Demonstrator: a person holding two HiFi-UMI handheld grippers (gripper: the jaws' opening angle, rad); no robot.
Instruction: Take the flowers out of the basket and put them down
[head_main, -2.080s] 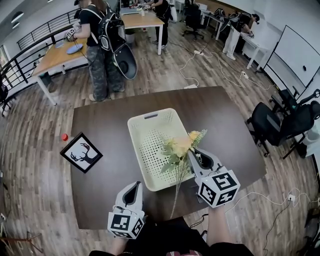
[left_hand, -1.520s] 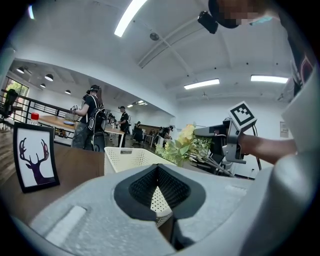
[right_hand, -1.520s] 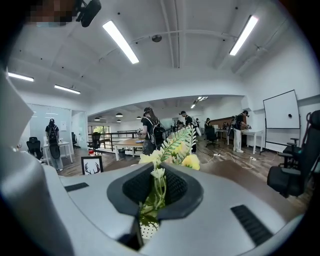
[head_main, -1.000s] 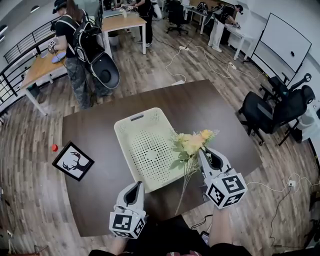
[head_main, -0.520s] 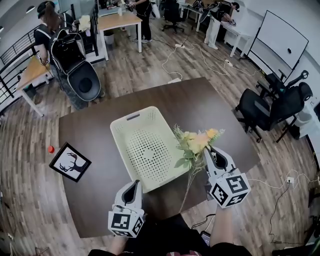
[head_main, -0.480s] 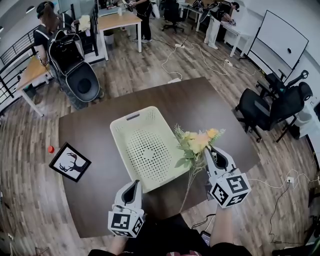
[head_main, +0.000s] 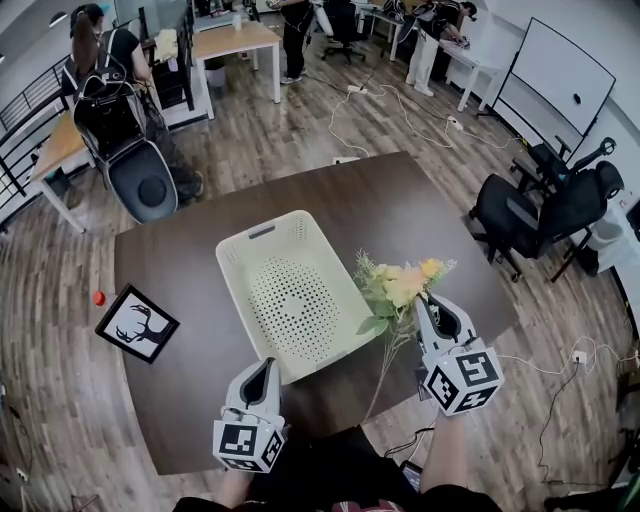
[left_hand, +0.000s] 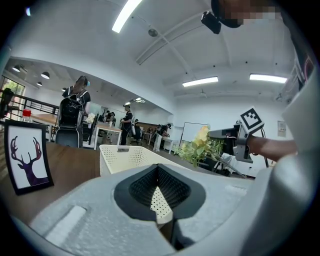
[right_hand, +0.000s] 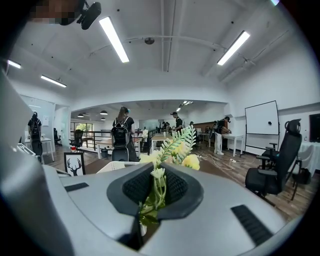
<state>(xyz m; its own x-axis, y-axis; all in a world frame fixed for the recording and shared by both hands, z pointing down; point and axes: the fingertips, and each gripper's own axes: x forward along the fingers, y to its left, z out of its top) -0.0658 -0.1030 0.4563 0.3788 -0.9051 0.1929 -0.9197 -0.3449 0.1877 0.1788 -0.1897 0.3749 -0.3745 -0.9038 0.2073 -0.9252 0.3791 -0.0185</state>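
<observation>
Flowers (head_main: 398, 288) are clamped in the right gripper (head_main: 424, 306). In the right gripper view we see the jaws pinched on the green stems, with the yellow blooms and a fern sprig poking out past the tips. The bunch is off the table (head_main: 400, 205), held in the air just right of the basket (head_main: 236, 296). From the head view we judge the blooms are clear of the basket's right rim, though the lowest leaves look close to it.

Key relation: the stem's long axis runs from the blooms, far side, down and back toward the person. Its thin tail hangs past the gripper toward the table's near edge. The gripper holds near the bloom end, so most of the stem trails below the grip.

Bare table lies under and right of the bunch, and we judge that is the set-down spot. To lay the bunch flat, the tail probably touches first and the blooms follow. The risk is the tail catching the table edge.

Left gripper (head_main: 262, 372) is closed on nothing. In its own view only the basket wall shows through the hollow. It sits near the basket's near corner, well apart from the flowers. The right gripper is clearly the one to finish. The deer picture (head_main: 137, 323) is far left, out of play.
</observation>
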